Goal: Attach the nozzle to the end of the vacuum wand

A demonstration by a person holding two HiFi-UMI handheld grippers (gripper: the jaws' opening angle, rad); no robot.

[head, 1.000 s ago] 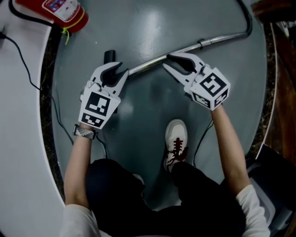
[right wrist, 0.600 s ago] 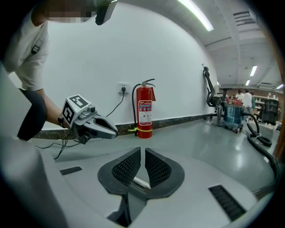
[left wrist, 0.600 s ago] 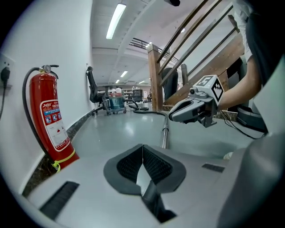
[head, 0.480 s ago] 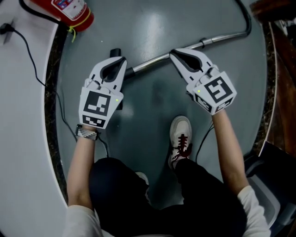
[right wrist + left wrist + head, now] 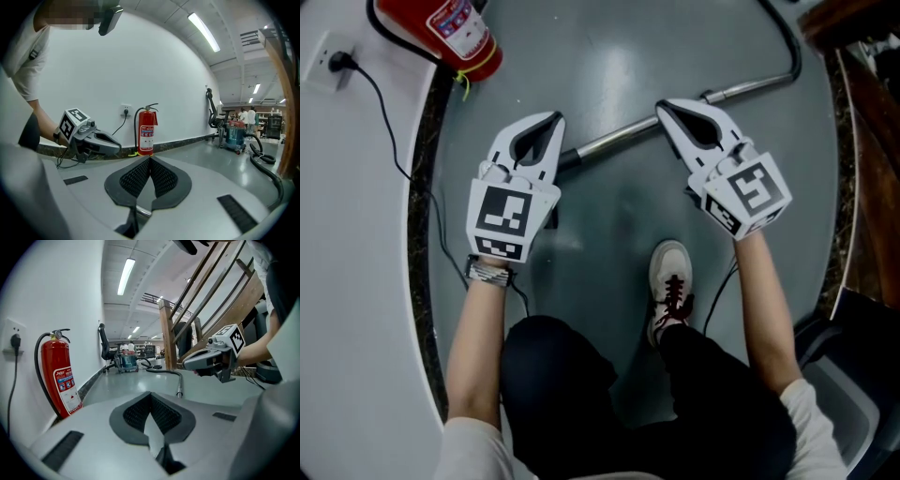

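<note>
Left hand-held gripper (image 5: 554, 118) clenched shut, right hand-held gripper (image 5: 661, 105) clenched shut too, silver vacuum wand (image 5: 609, 141) stretching between their tips toward the far right, black nozzle (image 5: 550, 214) mostly hidden under the left one.

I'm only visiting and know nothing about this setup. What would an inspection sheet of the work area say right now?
Surface: smooth grey floor, glossy.
Job's things: metal vacuum wand runs slantwise from the left tongs to the right tongs; black nozzle shows beneath the left tongs; whether the two are joined is hidden.
Clutter: red fire extinguisher beside the wall.
Grippers: left tongs shut on the nozzle; right tongs shut on the wand.
Cables: black hose leads off the wand's far end; wall plug with a black cable.
Surroundings: white wall, wooden stair rail, the person's shoe.
</note>
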